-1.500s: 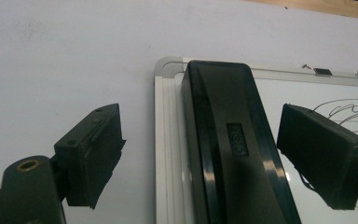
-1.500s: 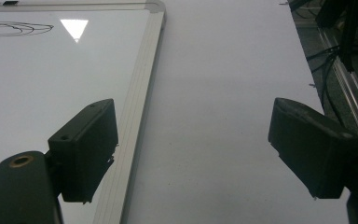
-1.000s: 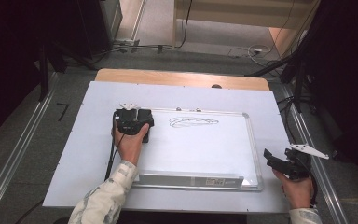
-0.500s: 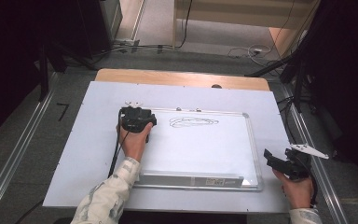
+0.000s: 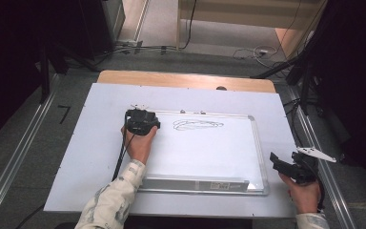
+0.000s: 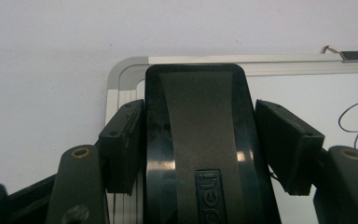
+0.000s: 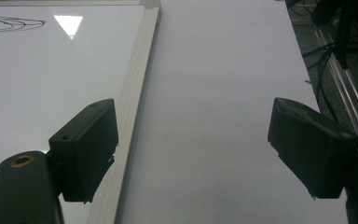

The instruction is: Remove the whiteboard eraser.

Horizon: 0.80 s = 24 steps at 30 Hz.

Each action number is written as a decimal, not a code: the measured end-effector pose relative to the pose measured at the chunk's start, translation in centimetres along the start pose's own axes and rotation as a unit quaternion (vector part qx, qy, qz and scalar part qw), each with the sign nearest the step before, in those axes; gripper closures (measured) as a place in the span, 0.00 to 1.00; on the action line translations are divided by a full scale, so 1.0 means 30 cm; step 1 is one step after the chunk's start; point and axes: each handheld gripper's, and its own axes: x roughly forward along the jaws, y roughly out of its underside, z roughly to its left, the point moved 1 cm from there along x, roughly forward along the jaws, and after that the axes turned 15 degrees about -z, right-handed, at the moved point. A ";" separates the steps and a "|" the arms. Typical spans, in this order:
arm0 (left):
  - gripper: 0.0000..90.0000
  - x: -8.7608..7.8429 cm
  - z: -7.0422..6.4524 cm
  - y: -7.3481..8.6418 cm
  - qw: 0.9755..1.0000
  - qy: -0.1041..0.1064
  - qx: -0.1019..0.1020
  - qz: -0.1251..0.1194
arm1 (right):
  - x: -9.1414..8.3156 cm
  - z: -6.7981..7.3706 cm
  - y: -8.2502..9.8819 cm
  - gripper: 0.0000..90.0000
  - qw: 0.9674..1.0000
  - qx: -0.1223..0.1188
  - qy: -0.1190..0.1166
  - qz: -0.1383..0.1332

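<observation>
Whereas a second ago my left tongs point(image 6: 193, 140) stood wide over the top left corner of the whiteboard point(image 5: 209, 152), their jaws have since been closing, and the black eraser point(image 6: 200, 140) now sits between them. By the left gripper view, the left pad point(image 6: 121, 144) lies against the eraser's side; the right pad point(image 6: 289, 144) stands just beside the other side, and I cannot tell whether it touches. I read this as tongs clamped on the eraser. In the high view the left hand point(image 5: 140, 143) has shifted a little to the right along the board's upper edge; the right hand point(image 5: 305, 193) has kept its place.

Left forearm, in a pale patterned sleeve point(image 5: 109, 205), comes in from the bottom edge and reaches forward over the board's lower left frame; the gripper's cable point(image 5: 120, 157) trails back along it. The eraser rests flat on the board, inside the metal frame point(image 6: 126, 65) at the top left corner.

My right tongs point(image 7: 200, 149) stand wide apart with nothing between them, held low over the white surface point(image 5: 100, 143) just off the board's lower right corner.

A black scribble point(image 5: 198, 125) lies on the board to the right of the eraser, apart from it. A metal clip point(image 6: 349, 53) sits on the top frame. Nothing lies between eraser and scribble.
</observation>
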 end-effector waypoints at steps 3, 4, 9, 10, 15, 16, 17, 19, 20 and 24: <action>0.41 -0.001 0.001 -0.001 1.000 -0.002 0.000 -0.001 | 0.000 -0.001 0.000 0.16 1.000 0.001 0.000 0.000; 0.41 -0.002 0.001 -0.003 1.000 -0.003 0.001 -0.002 | 0.000 -0.002 0.000 0.16 1.000 0.001 0.000 0.001; 0.42 0.001 -0.004 -0.005 1.000 -0.008 0.010 0.003 | 0.001 0.000 0.001 0.16 1.000 0.000 -0.001 0.003; 0.42 0.003 -0.004 -0.004 1.000 -0.007 0.009 0.004 | 0.001 0.000 0.001 0.16 1.000 -0.001 -0.001 0.002; 0.44 0.010 -0.006 -0.001 1.000 -0.006 0.011 0.006 | 0.000 -0.002 0.000 0.16 1.000 0.002 0.001 0.002; 0.44 0.010 -0.006 -0.001 1.000 -0.006 0.011 0.006 | 0.000 -0.002 0.000 0.16 1.000 0.002 0.001 0.002; 0.44 0.009 -0.007 -0.002 1.000 -0.006 0.012 0.006 | 0.001 -0.001 0.000 0.16 1.000 0.000 0.000 0.002; 0.44 0.009 -0.008 -0.002 1.000 -0.005 0.014 0.005 | 0.001 -0.001 0.000 0.16 1.000 0.000 0.000 0.002; 0.45 0.008 -0.008 -0.002 1.000 -0.005 0.014 0.004 | 0.001 -0.002 0.000 0.17 1.000 0.001 0.000 0.002; 0.45 0.007 -0.007 -0.002 1.000 -0.002 0.018 0.002 | 0.000 -0.003 0.000 0.17 1.000 0.003 0.002 0.002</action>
